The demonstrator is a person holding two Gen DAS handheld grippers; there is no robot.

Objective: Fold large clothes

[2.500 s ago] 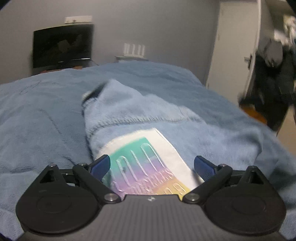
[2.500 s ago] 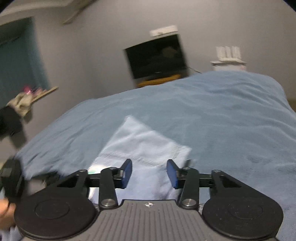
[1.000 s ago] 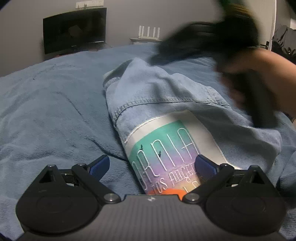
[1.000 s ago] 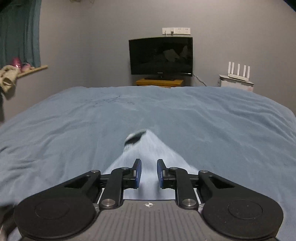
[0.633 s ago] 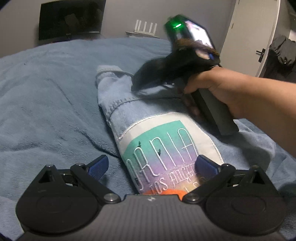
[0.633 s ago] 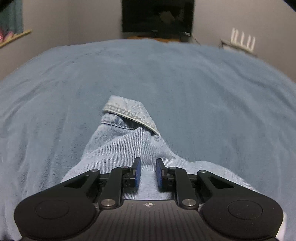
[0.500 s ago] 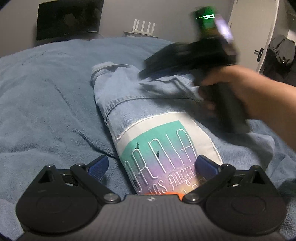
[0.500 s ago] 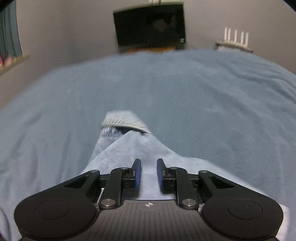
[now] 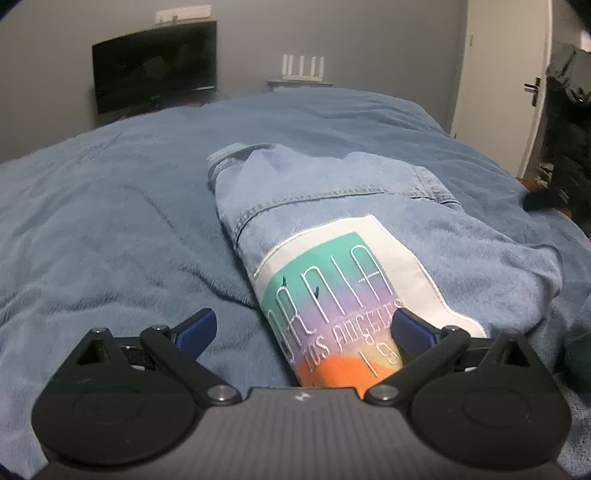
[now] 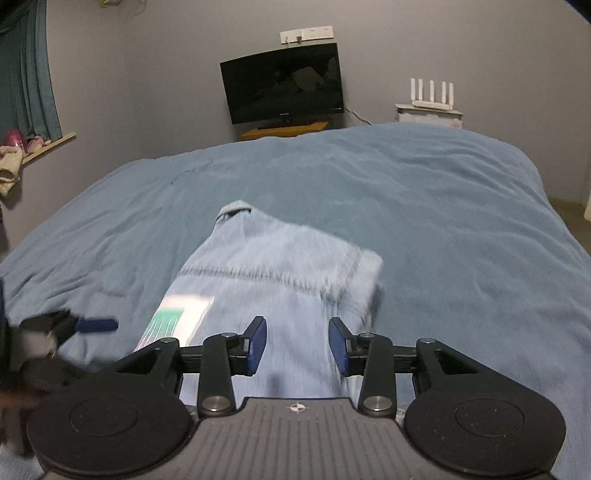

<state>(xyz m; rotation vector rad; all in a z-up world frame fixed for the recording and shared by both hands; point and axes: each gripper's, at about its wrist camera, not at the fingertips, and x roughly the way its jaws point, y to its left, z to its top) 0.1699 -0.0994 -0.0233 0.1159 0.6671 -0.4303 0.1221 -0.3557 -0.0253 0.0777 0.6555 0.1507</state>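
Room dim, walls grey (image 10: 480, 48). Bed with blue blanket (image 10: 424, 206) fills foreground. Black TV (image 10: 282, 83) on wooden stand (image 10: 284, 130) against far wall, white socket strip (image 10: 306, 35) above. White router (image 10: 432, 92) on shelf right of TV. Teal curtain (image 10: 26, 70) left. White door (image 9: 498, 85) right.

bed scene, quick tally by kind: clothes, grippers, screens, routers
clothes: 1, denim jacket
grippers: 2, left gripper, right gripper
screens: 1, tv
routers: 1, white router
total: 5
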